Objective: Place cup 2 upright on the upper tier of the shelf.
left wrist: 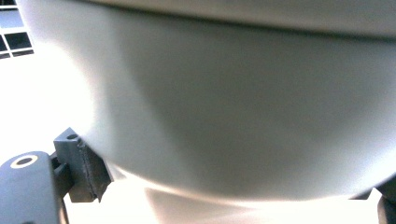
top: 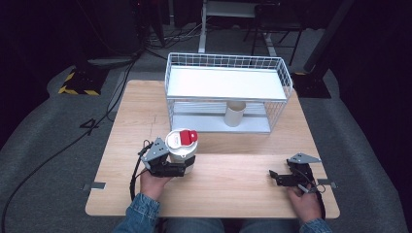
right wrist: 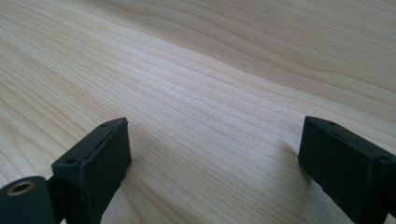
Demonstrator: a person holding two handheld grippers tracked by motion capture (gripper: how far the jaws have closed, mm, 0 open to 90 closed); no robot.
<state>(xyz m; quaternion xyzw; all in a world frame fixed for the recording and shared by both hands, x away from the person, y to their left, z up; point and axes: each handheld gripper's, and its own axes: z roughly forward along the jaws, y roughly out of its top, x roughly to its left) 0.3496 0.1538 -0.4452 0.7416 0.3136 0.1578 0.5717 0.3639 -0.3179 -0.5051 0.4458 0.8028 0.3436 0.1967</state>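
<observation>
- Denim sleeves at the bottom of the high view, both my hands on the grippers.
- Left gripper (top: pixel 187 164) is clamped round the white canister (top: pixel 180 148), low on its body; the left gripper view has the canister wall pressed right up against the pad (left wrist: pixel 91 170).
- Canister has a red lid tab (top: pixel 186 136) on top, stands upright, near the front-left middle of the wooden table (top: pixel 233 189), well short of the shelf.
- Can't tell from the pictures if its base is off the wood or just resting.
- Right gripper (top: pixel 272 177) rests at the right front of the table, jaws apart, nothing between them; the right gripper view has bare wood grain between its fingers (right wrist: pixel 95 163).
- Step in hand, my read: carrying the gripped canister toward the white wire shelf rack (top: pixel 228 90).
- Lower tier already has a white cup (top: pixel 234 114) standing in it; top tier looks bare.
- Next move calls for: keep the squeeze firm, lift high enough to clear the rack's wire rim, keep the canister upright, set it on a free spot away from the cup.
- Right gripper probably idle for this.
</observation>
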